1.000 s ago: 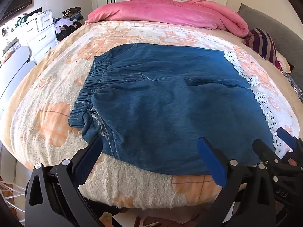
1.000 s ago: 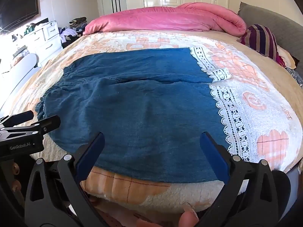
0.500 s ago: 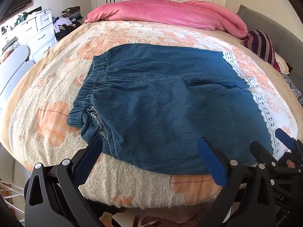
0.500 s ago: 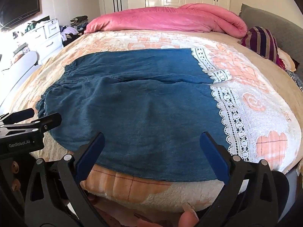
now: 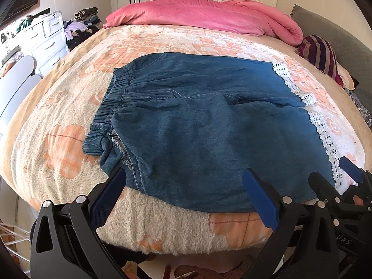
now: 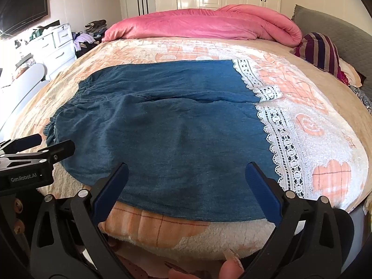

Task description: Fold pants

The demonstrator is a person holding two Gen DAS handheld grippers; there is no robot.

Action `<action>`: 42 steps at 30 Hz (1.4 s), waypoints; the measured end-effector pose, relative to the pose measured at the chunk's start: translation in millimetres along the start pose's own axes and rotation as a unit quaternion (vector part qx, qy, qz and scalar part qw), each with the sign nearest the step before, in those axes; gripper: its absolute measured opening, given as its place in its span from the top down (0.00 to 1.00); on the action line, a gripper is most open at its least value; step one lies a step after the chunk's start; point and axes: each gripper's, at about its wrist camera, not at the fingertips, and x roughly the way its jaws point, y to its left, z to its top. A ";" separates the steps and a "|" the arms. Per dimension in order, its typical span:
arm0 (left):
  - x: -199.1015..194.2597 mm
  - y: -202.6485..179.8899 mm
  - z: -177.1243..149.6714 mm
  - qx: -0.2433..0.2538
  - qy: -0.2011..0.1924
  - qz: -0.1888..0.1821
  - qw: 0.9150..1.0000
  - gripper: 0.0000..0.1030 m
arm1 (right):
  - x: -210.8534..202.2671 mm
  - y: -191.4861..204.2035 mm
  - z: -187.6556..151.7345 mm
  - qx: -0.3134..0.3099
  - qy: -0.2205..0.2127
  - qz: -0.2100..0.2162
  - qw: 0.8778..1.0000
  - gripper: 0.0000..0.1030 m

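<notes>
Blue denim pants [image 5: 209, 125] with white lace hems [image 5: 325, 130] lie flat on the bed [image 5: 58, 121], elastic waistband [image 5: 111, 102] to the left, legs to the right. They also show in the right wrist view [image 6: 167, 134], lace hems [image 6: 281, 144] at right. My left gripper [image 5: 183, 181] is open and empty, just above the pants' near edge by the waist end. My right gripper [image 6: 186, 174] is open and empty, over the near edge toward the hem end. Each gripper shows in the other's view, the right [image 5: 334, 181] and the left [image 6: 41, 146].
A rolled pink duvet [image 5: 209, 16] lies across the far end of the bed. A striped pillow [image 5: 320, 55] and grey headboard [image 5: 344, 37] are at the right. White drawers [image 5: 46, 39] with piled clothes stand at the left. The bed's near edge [image 5: 174, 237] is below the grippers.
Both grippers have drawn slightly back and up from the pants; the view shifts a little. The pants lie unchanged and both jaws stay open.
</notes>
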 end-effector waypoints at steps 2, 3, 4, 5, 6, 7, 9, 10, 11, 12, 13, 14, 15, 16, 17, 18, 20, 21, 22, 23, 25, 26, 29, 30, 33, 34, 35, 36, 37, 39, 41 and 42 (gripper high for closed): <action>0.3 0.8 -0.2 -0.001 0.001 0.001 1.000 0.04 | -0.5 -0.1 -0.1 -0.001 0.001 -0.001 1.000 0.08; 0.4 1.1 -0.3 -0.001 0.002 0.001 1.000 0.04 | -0.6 -0.1 -0.1 -0.001 0.001 -0.002 1.000 0.08; 0.2 1.4 -0.3 -0.001 0.002 0.000 1.000 0.04 | -0.9 0.4 0.1 -0.001 0.001 -0.003 1.000 0.08; 0.3 1.3 -0.2 -0.001 0.002 0.001 1.000 0.04 | -1.5 0.2 0.2 -0.001 0.001 -0.003 1.000 0.08; 0.2 1.4 -0.2 -0.001 0.002 0.001 1.000 0.04 | -0.9 0.3 0.3 -0.002 0.001 -0.003 1.000 0.08; 0.2 1.5 -0.2 -0.001 0.001 0.000 1.000 0.04 | -0.9 0.2 0.2 -0.001 0.001 -0.003 1.000 0.08; 0.1 1.5 -0.3 -0.001 0.001 0.000 1.000 0.04 | -1.5 -0.4 0.2 -0.001 -0.001 -0.004 1.000 0.08; 0.0 1.8 -0.5 -0.001 0.001 0.000 1.000 0.04 | -1.7 0.0 -0.2 -0.002 0.000 -0.005 1.000 0.08; -0.1 1.8 -0.5 -0.001 0.001 0.000 1.000 0.04 | -1.6 -0.6 -0.5 -0.001 0.000 -0.006 1.000 0.08; 0.0 1.7 -0.4 0.000 0.000 0.000 1.000 0.04 | -1.5 -0.6 -1.0 0.000 0.000 -0.007 1.000 0.08; 0.2 1.8 -0.4 0.000 0.001 0.001 1.000 0.04 | -1.2 -0.7 -1.4 0.001 0.001 -0.007 1.000 0.08; 0.0 1.8 -0.5 -0.001 0.001 0.001 1.000 0.04 | -1.2 -0.6 -1.6 0.001 0.001 -0.008 1.000 0.08; 0.1 1.6 -0.6 0.000 0.002 0.000 1.000 0.04 | -1.9 -1.3 -2.2 0.002 0.002 -0.009 1.000 0.08; 0.2 1.6 -1.0 0.001 0.003 0.000 1.000 0.04 | -2.3 -1.6 -2.4 0.003 0.002 -0.010 1.000 0.08; 0.2 1.6 -1.2 0.001 0.004 0.001 1.000 0.04 | -2.8 -1.3 -2.4 0.002 0.001 -0.010 1.000 0.08; 0.0 1.6 -1.2 0.001 0.003 0.002 1.000 0.04 | -2.8 -1.6 -2.4 0.003 0.001 -0.010 1.000 0.08; 0.1 1.2 -1.8 0.002 0.003 0.002 1.000 0.04 | -4.2 -2.0 -2.6 0.003 0.000 -0.010 1.000 0.08; 0.2 1.3 -1.9 0.002 0.003 0.002 1.000 0.04 | -4.6 -1.8 -2.6 0.003 -0.001 -0.011 1.000 0.08; 0.5 1.5 -2.1 0.002 0.003 0.002 1.000 0.04 | -4.9 -1.8 -2.6 0.003 -0.001 -0.012 1.000 0.08; 0.7 1.5 -2.0 0.001 0.004 0.001 1.000 0.04 | -5.4 -2.2 -2.6 0.004 -0.002 -0.012 1.000 0.08; 1.2 1.1 -2.1 0.001 0.004 0.001 1.000 0.04 | -5.7 -2.0 -2.5 0.003 -0.002 -0.012 1.000 0.08; 1.4 0.8 -2.2 0.001 0.004 0.000 1.000 0.04 | -5.7 -2.2 -2.6 0.003 -0.001 -0.013 1.000 0.08; 2.0 -0.5 -2.4 0.001 0.003 -0.001 1.000 0.04 | -6.3 -1.9 -2.5 0.003 -0.002 -0.013 1.000 0.08; 2.0 -1.0 -2.4 0.002 0.003 -0.001 1.000 0.04 | -6.6 -1.8 -2.5 0.003 -0.003 -0.012 1.000 0.08; 2.5 -2.0 -2.6 0.004 0.002 -0.001 1.000 0.04 | -6.9 -1.8 -2.1 0.003 -0.003 -0.011 1.000 0.08; 2.5 -1.9 -2.7 0.004 0.002 0.000 1.000 0.04 | -7.0 -2.1 -1.9 0.004 -0.004 -0.010 1.000 0.08; 2.4 -1.9 -2.7 0.004 0.002 0.000 1.000 0.04 | -6.6 -2.2 -1.8 0.004 -0.004 -0.010 1.000 0.08; 2.3 -2.2 -2.6 0.003 0.001 0.001 1.000 0.04 | -6.6 -2.3 -1.9 0.004 -0.004 -0.010 1.000 0.08; 2.1 -2.6 -2.4 0.003 0.001 0.001 1.000 0.04 | -5.9 -2.7 -1.1 0.005 -0.003 -0.009 1.000 0.08; 5.7 -2.0 0.3 0.000 0.005 -0.011 1.000 0.04 | -2.0 -4.9 3.6 0.008 0.004 0.002 1.000 0.08; 9.8 -3.1 5.4 0.007 0.005 -0.008 1.000 0.04 | -0.1 -5.7 8.9 0.008 0.001 0.003 1.000 0.08; 10.7 -2.1 7.8 0.005 0.002 -0.005 1.000 0.04 | 0.7 -5.9 12.6 0.007 -0.001 0.004 1.000 0.08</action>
